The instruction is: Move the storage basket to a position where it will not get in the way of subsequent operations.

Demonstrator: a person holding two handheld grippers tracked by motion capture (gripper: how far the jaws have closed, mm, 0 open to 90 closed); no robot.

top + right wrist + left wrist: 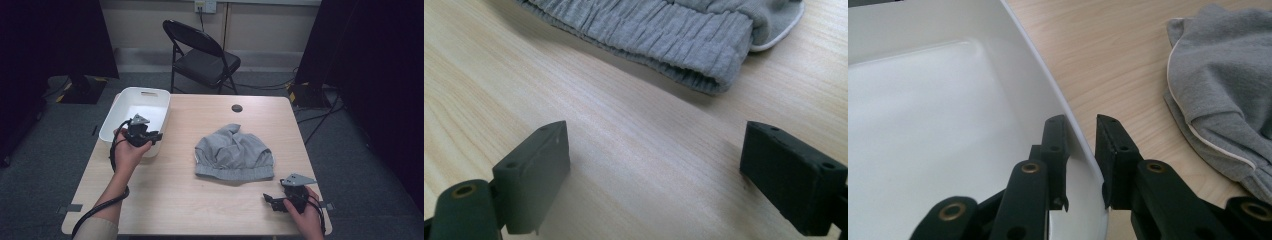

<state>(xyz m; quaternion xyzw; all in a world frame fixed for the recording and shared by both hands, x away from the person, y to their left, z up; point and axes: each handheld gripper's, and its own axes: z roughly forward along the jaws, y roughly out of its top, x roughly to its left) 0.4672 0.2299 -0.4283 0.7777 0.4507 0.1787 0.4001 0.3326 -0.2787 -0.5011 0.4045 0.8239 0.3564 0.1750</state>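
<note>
A white plastic bin (111, 123) stands at the table's left rear corner, with nothing inside it. My left gripper (156, 136) is at the bin's near right rim (1038, 55). In the left gripper view (1081, 120) one jaw is inside the bin and the other outside. The rim runs between them with a small gap still showing. A crumpled grey garment (235, 152) with an elastic hem lies at mid-table (1223, 75). My right gripper (268, 200) rests low at the front right, its jaws wide open over bare wood (656, 127). The garment's hem (664, 30) lies just ahead of it.
A black folding chair (200, 55) stands behind the table. A dark cable grommet (237, 108) sits near the far edge of the wooden table (165, 200). Cables trail over the floor at the right (320, 117). Dark curtains flank both sides.
</note>
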